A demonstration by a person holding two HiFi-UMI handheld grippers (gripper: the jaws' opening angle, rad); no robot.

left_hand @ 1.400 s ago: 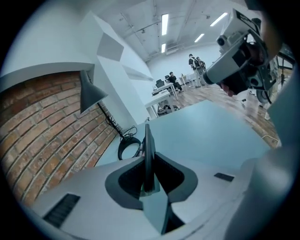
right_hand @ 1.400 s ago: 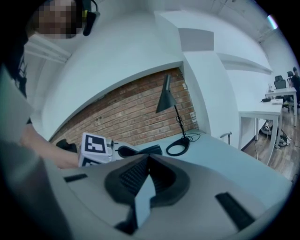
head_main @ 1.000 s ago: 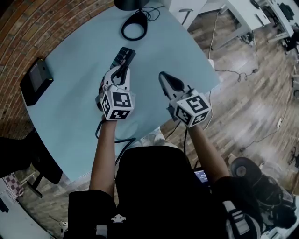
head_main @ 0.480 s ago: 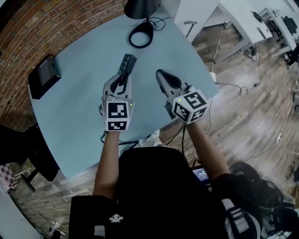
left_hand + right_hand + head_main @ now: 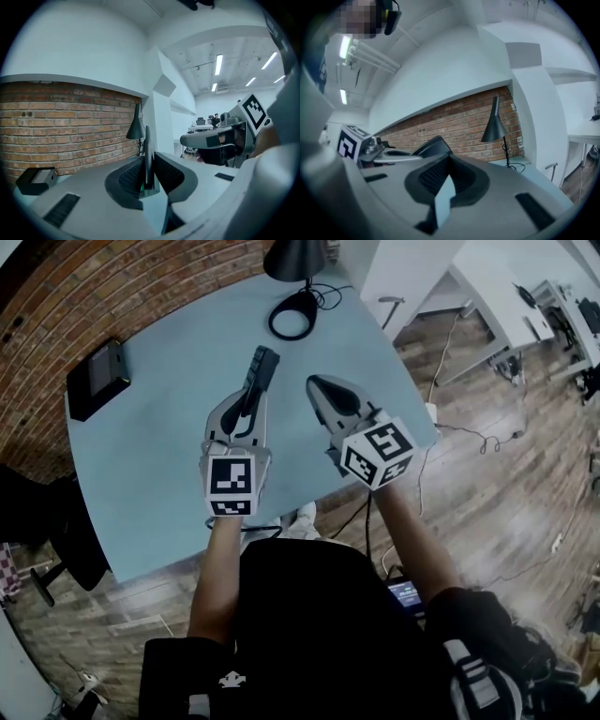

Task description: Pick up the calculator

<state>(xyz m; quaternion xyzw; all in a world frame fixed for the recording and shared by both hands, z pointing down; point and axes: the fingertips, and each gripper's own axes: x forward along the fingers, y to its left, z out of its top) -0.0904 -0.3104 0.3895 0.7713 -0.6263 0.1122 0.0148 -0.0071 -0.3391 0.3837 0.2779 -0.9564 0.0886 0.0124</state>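
The calculator (image 5: 260, 369), a slim dark slab, is off the pale blue table (image 5: 150, 456), gripped at its near end by my left gripper (image 5: 247, 407). In the left gripper view the calculator (image 5: 146, 157) stands edge-on, pinched between the two ribbed pads of the left gripper (image 5: 147, 180). My right gripper (image 5: 320, 387) hovers just to the right of it, shut with nothing held. In the right gripper view the right gripper (image 5: 448, 165) has its pads together, and the calculator (image 5: 433, 145) shows to the left, beyond the jaws.
A black desk lamp (image 5: 298, 261) with a ring base (image 5: 294, 315) and a cord stands at the table's far edge. A black box (image 5: 97, 379) lies at the table's left corner. A dark chair (image 5: 56, 531) is by the left side. Wooden floor lies to the right.
Both grippers have risen above the table. The left one has carried the calculator up with it and rolled, so the calculator now stands more on edge.
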